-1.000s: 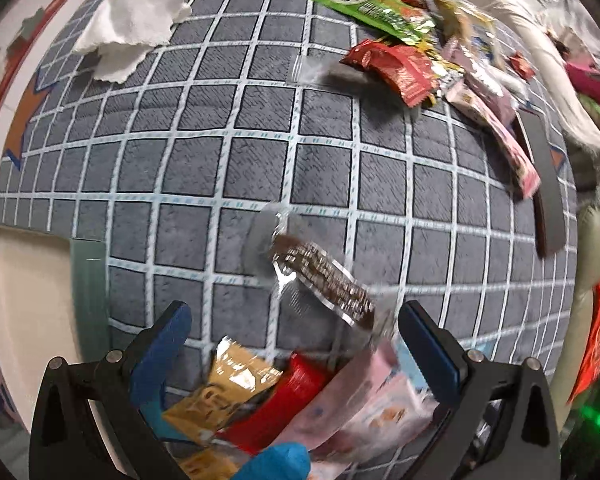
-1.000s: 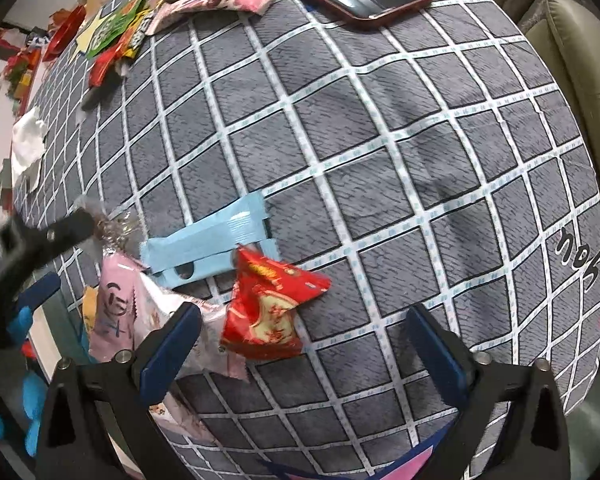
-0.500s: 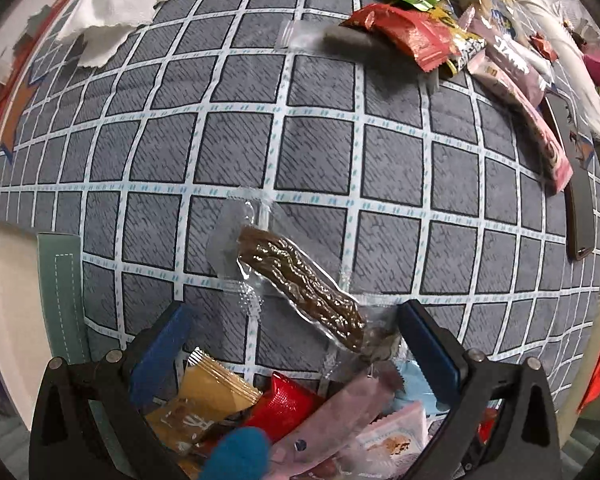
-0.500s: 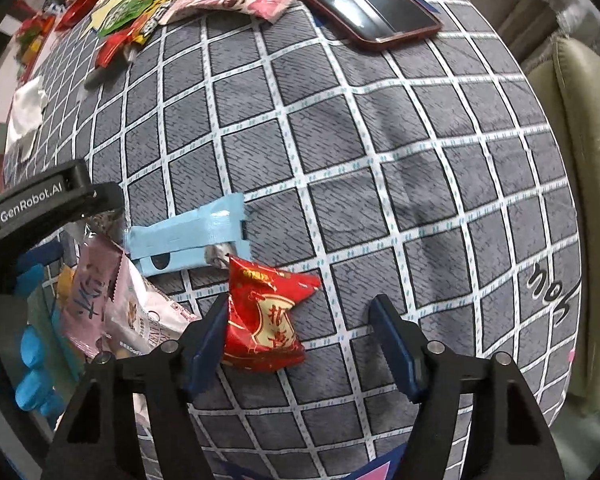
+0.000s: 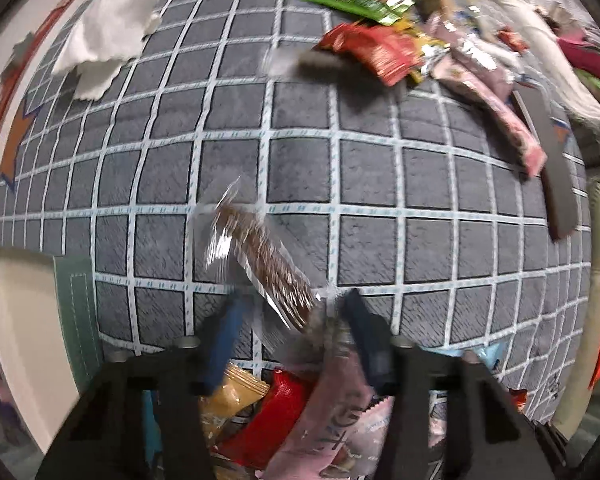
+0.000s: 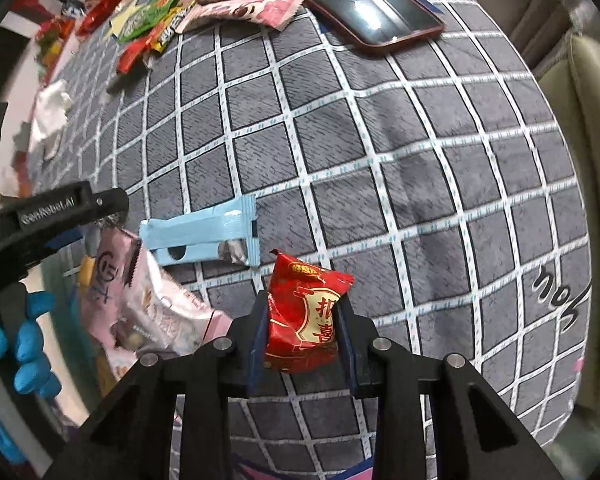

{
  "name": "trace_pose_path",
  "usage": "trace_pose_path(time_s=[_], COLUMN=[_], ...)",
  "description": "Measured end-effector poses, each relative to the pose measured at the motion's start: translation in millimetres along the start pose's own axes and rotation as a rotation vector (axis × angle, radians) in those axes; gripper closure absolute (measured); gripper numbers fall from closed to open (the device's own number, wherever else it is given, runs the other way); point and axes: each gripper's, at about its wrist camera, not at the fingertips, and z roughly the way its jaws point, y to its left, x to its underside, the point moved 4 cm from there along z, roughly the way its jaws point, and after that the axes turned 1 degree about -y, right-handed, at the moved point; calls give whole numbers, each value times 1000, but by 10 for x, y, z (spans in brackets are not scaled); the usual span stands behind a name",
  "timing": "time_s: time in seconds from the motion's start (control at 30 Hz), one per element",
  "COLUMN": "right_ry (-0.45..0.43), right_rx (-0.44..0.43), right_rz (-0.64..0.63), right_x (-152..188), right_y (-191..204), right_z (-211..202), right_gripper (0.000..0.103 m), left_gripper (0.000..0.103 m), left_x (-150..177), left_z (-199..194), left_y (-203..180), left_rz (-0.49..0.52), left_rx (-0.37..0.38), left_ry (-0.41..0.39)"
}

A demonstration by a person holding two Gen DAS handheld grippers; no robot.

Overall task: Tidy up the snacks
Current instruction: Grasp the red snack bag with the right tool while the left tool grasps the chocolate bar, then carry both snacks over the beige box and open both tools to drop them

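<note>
My right gripper (image 6: 302, 320) is shut on a red snack packet (image 6: 304, 320) that rests on the grey checked cloth (image 6: 380, 160). My left gripper (image 5: 292, 320) has closed in around the near end of a clear-wrapped brown snack bar (image 5: 260, 256); the view is blurred and I cannot tell whether the fingers touch it. The left gripper also shows at the left of the right wrist view (image 6: 56, 208). A near pile holds a light blue packet (image 6: 204, 236), pink packets (image 6: 116, 276) and a red and an orange one (image 5: 272, 412).
A far pile of snacks (image 5: 380, 40) lies at the cloth's far side, with a dark phone (image 6: 360, 12) beside it and a pink packet (image 6: 240, 10). A white tissue (image 5: 104, 44) lies far left. A beige chair (image 6: 596, 128) stands to the right.
My right gripper moved forward and shut on the red packet. My left gripper narrowed from wide open to close around the brown bar's near end.
</note>
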Motion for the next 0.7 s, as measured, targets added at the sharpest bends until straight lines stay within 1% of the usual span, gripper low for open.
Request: trace_pose_path(time_s=[0.07, 0.1, 0.17, 0.23, 0.27, 0.3, 0.4, 0.5, 0.63, 0.7], right_ry=[1, 1, -2, -7, -9, -11, -15, -12, -10, -5], right_rx=[-14, -22, -35, -47, -51, -54, -63, -71, -63, -64], right_rz=[4, 6, 12, 17, 20, 23, 24, 19, -5, -8], right_x=[51, 79, 148, 215, 279, 313, 350, 409, 329, 321], right_y=[-101, -146, -220, -274, -301, -341, -397, -441, -112, -53], right_z=[-52, -90, -117, -253, -322, -366, -478, -545, -416, -381], right_gripper=[71, 71, 71, 71, 71, 71, 71, 71, 71, 71], left_gripper=[57, 57, 57, 57, 63, 63, 64, 64, 64, 65], left_x=[15, 25, 52, 68, 75, 80, 111, 159, 279, 372], left_z=[-51, -99, -214, -344, -406, -470, -646, -731, -827, -849], left_y=[69, 87, 117, 136, 151, 167, 233, 317, 377, 450], left_rz=[-20, -23, -1, 30, 43, 60, 81, 89, 98, 93], left_rx=[55, 68, 68, 84, 91, 98, 123, 135, 139, 145], left_ry=[-7, -25, -72, -117, -137, -152, -187, -204, -208, -203])
